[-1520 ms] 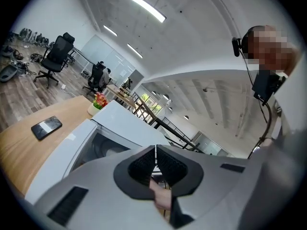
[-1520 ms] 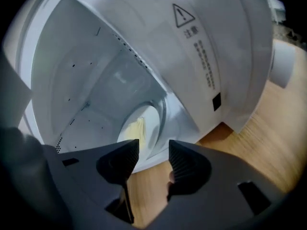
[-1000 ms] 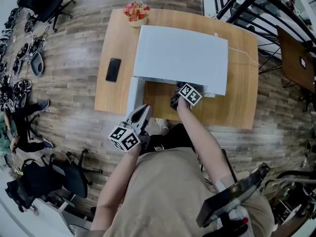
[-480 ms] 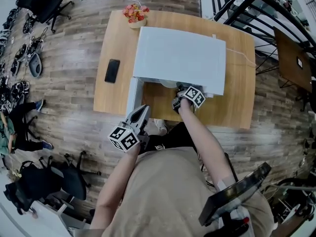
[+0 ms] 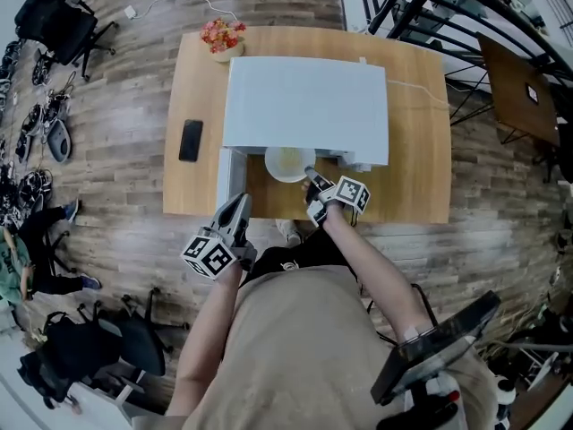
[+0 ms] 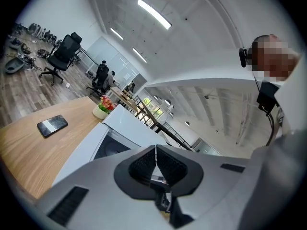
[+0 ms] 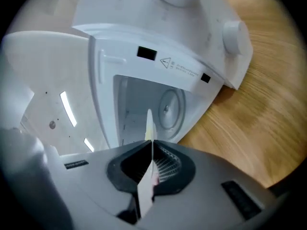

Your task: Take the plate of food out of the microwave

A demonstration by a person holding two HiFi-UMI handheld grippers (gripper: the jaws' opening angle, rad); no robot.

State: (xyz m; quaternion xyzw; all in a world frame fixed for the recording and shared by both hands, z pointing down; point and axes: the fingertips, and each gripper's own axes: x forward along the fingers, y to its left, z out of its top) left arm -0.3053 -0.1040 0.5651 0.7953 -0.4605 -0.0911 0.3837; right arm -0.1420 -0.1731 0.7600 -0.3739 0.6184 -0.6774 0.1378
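Note:
The white microwave (image 5: 304, 106) stands on a wooden table (image 5: 416, 150) with its door (image 5: 229, 179) swung open to the left. A pale plate of food (image 5: 286, 163) sticks halfway out of the cavity mouth. My right gripper (image 5: 311, 181) is shut on the plate's near rim. In the right gripper view the plate (image 7: 148, 126) shows edge-on, pinched between the pads of that gripper (image 7: 151, 145), with the empty cavity and its turntable (image 7: 169, 110) behind. My left gripper (image 5: 238, 208) hangs shut and empty just in front of the open door. The left gripper (image 6: 155, 150) points over the microwave.
A black phone (image 5: 190, 140) lies on the table left of the microwave, and a small flower pot (image 5: 219, 39) sits at the back left corner. A control knob (image 7: 234, 36) is on the microwave's right panel. Office chairs stand on the wooden floor at the left.
The right gripper closed on the plate's rim inside the microwave and drew back toward me; the plate now pokes out of the cavity. The left gripper stayed low by the door.

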